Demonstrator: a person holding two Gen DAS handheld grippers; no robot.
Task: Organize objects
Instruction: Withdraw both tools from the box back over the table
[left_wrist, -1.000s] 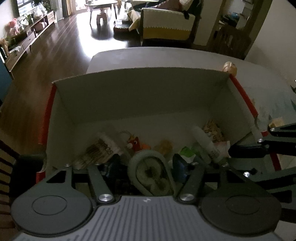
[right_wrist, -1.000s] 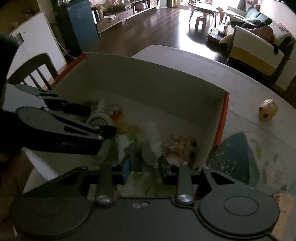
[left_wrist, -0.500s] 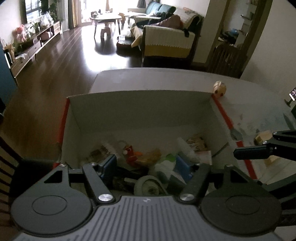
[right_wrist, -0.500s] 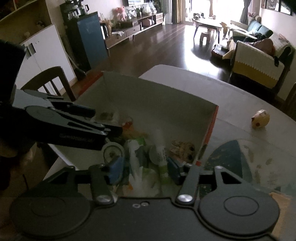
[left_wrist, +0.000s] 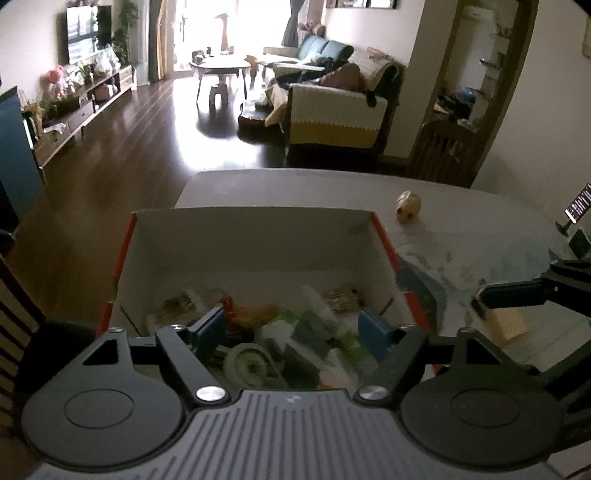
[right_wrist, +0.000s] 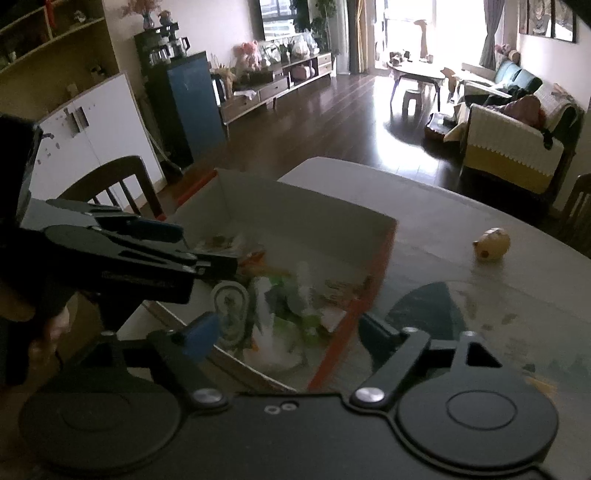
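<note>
A white cardboard box (left_wrist: 251, 254) with red edges sits on the table and holds several small items. Among them are a grey oval tape measure (left_wrist: 251, 365), a white tube (left_wrist: 317, 302) and an orange toy (left_wrist: 258, 314). My left gripper (left_wrist: 295, 328) hovers open above the box's near side, nothing between its blue pads. My right gripper (right_wrist: 288, 332) is open over the same box (right_wrist: 295, 218), at its right corner. The left gripper (right_wrist: 207, 254) shows from the side in the right wrist view. A small round tan figurine (left_wrist: 408, 206) lies on the table beyond the box.
A wooden block (left_wrist: 509, 325) lies on the table right of the box, near a blue-patterned mat (right_wrist: 424, 310). A phone on a stand (left_wrist: 576, 206) is at the far right. A dark chair (right_wrist: 110, 184) stands left of the table. Living room floor lies beyond.
Both grippers have risen and pulled back from inside the box. The left one let go of the tape measure, which now lies in the box; both sets of jaws have widened.
</note>
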